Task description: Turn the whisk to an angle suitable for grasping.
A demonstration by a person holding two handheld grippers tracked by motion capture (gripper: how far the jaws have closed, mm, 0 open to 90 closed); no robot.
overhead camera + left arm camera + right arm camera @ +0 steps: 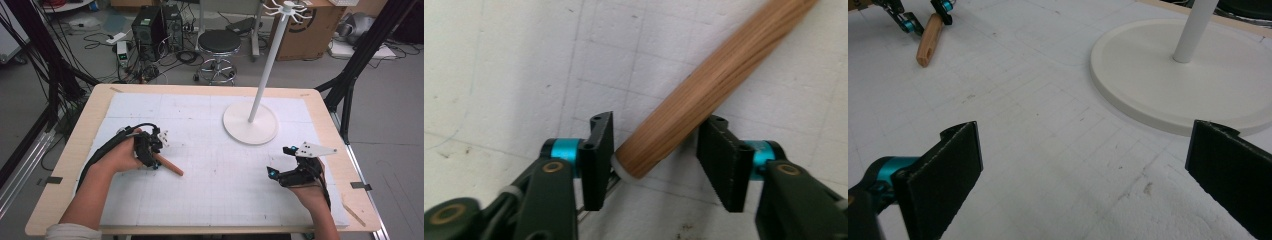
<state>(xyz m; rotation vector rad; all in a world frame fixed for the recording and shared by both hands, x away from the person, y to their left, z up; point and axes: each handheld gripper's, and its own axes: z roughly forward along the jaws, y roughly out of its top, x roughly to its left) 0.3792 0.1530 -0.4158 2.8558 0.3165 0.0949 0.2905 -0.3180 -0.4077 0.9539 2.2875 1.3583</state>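
Observation:
A wooden rod [170,167] lies on the white mat at the left, pointing down and to the right. My left gripper [154,162] is at its upper end. In the left gripper view the rod [704,90] runs slantwise between the jaws of the left gripper [655,160]; its capped end rests against the left pad [599,160] and its side against the right pad [721,160]. My right gripper [280,161] rests on the mat at the right, open. In the right gripper view its jaws [1083,165] stand wide with bare mat between them, and the rod [929,40] shows far off.
A white stand with a round base [250,130] and a tall pole [267,65] rises at the back right of the mat; the base [1148,75] lies just beyond my right gripper. A wooden table edge [70,160] frames the mat. A stool [219,42] and cables sit on the floor behind.

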